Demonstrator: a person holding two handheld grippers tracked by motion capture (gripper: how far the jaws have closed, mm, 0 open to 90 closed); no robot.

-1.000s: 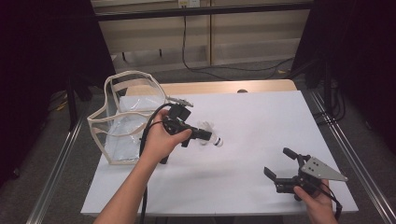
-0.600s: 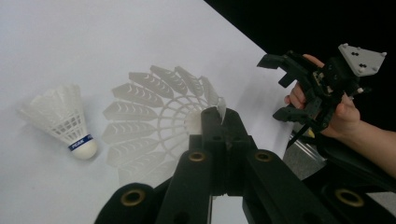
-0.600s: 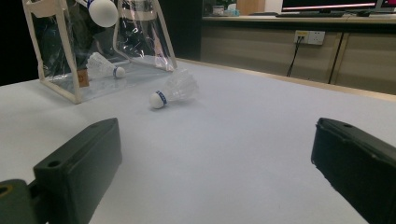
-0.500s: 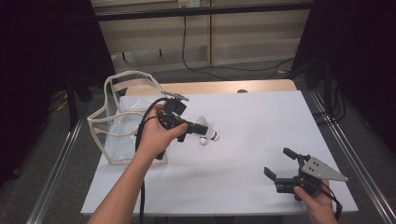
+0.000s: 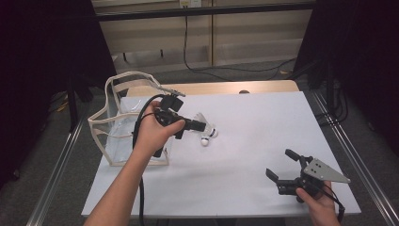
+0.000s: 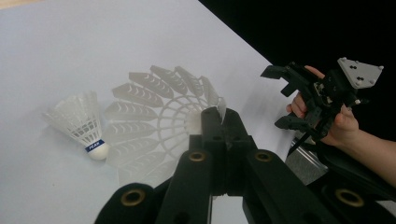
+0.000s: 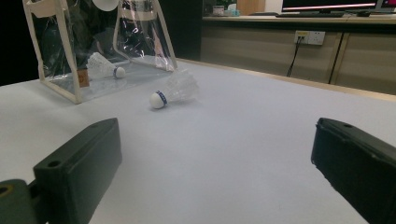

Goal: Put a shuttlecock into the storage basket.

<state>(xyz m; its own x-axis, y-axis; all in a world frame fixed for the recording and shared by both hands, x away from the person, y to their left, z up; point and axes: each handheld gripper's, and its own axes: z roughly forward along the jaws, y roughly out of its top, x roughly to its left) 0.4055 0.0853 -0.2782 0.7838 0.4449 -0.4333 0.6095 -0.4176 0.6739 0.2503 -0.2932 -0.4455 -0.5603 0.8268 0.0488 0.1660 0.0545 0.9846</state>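
The left gripper (image 5: 200, 125), fingers clamped on one shuttlecock's (image 6: 163, 112) feather skirt, has lifted it off the worktop (image 5: 263, 122) and drawn back toward the clear bag (image 5: 120, 127) since a second ago. A second shuttlecock (image 5: 207, 135) lies on the worktop just below, and a third (image 7: 105, 66) sits in the bag. Bagging looks next. The right gripper (image 5: 287, 167) rests wide open, well apart.
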